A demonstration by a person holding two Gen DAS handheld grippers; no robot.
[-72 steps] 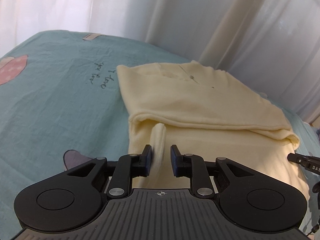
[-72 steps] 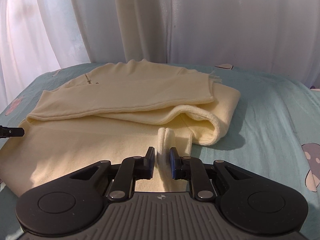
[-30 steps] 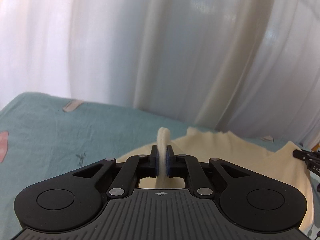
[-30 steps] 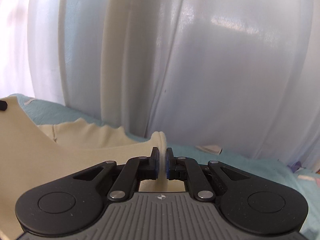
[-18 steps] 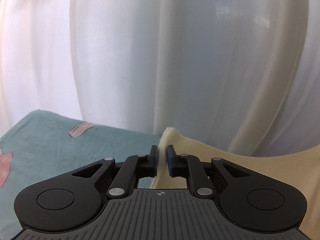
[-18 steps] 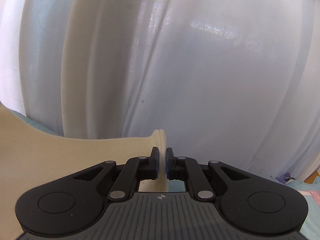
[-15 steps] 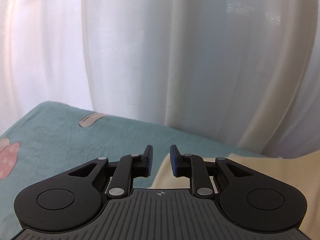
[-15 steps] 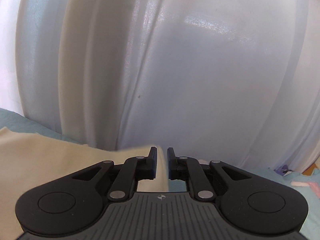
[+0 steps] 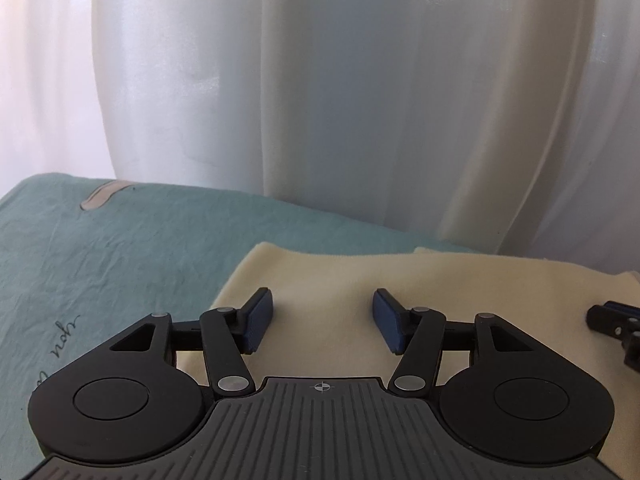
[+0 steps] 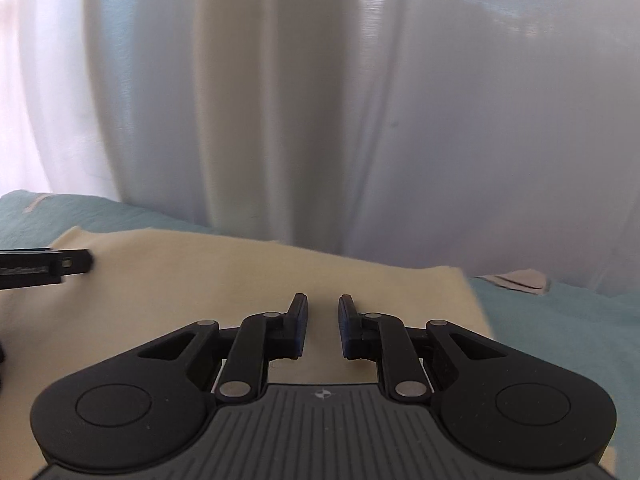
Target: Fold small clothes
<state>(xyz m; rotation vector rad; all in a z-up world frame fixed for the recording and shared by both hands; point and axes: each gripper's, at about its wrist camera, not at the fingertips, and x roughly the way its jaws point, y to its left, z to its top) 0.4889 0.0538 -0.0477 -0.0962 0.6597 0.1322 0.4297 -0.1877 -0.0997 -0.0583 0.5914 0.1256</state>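
A pale yellow knit garment (image 9: 460, 284) lies flat on the teal bed sheet (image 9: 120, 248), its far edge folded over near the curtain. My left gripper (image 9: 323, 322) hovers just over its far left corner, the jaws still opening and nothing between the blue pads. In the right wrist view the same garment (image 10: 208, 276) spreads to the left, and my right gripper (image 10: 323, 326) sits over its far right corner, a little open, with only flat cloth beneath it. Each gripper's tip shows at the edge of the other's view.
White curtains (image 9: 360, 100) hang close behind the bed's far edge. The sheet carries script lettering (image 9: 60, 340) at the left and a printed patch (image 10: 516, 280) at the right. Bare sheet lies left and right of the garment.
Both grippers carried the garment's hem forward toward the curtain and down, then let go. The left jaws have spread wide, the right ones slightly. The cloth now lies flat.
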